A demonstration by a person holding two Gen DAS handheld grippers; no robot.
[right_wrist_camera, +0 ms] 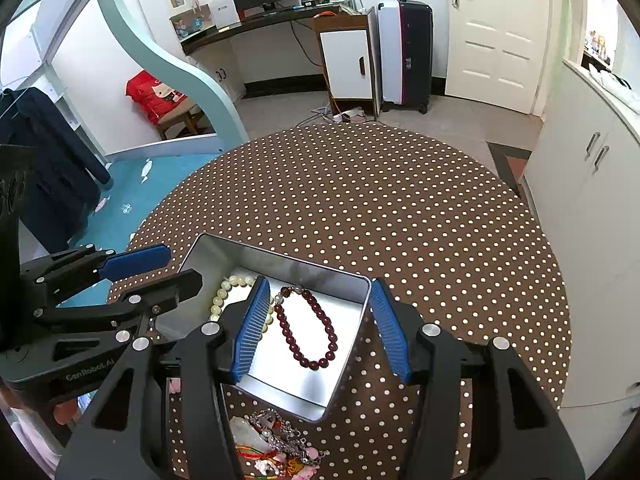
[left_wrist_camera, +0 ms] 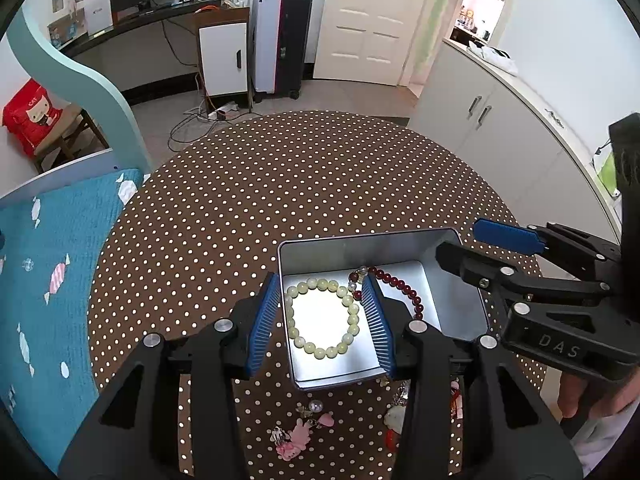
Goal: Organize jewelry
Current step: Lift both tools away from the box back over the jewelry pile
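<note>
On the left, we hold the left tool (left_wrist_camera: 322, 320) over the silver tin (left_wrist_camera: 460, 300) with its blue pads apart and nothing between them pressed; the pale bead bracelet (left_wrist_camera: 322, 318) lies flat on the tin's floor just under the gap. To the right of it in the same tin lies the dark red bead bracelet (right_wrist_camera: 306, 330), and above that we hold the right tool (right_wrist_camera: 324, 330), also spread open and gripping nothing. Both bracelets look set down, so we judge the step in hand to be clearing out of the tin. To do it well, we lift each tool straight up with the pads kept wide, so no bead snags and drags a bracelet back over the wall. The loose charms (right_wrist_camera: 276, 446) on the dotted bench (right_wrist_camera: 400, 220) near the tin's front edge look next; we should come at them low and pick one piece at a time.
</note>
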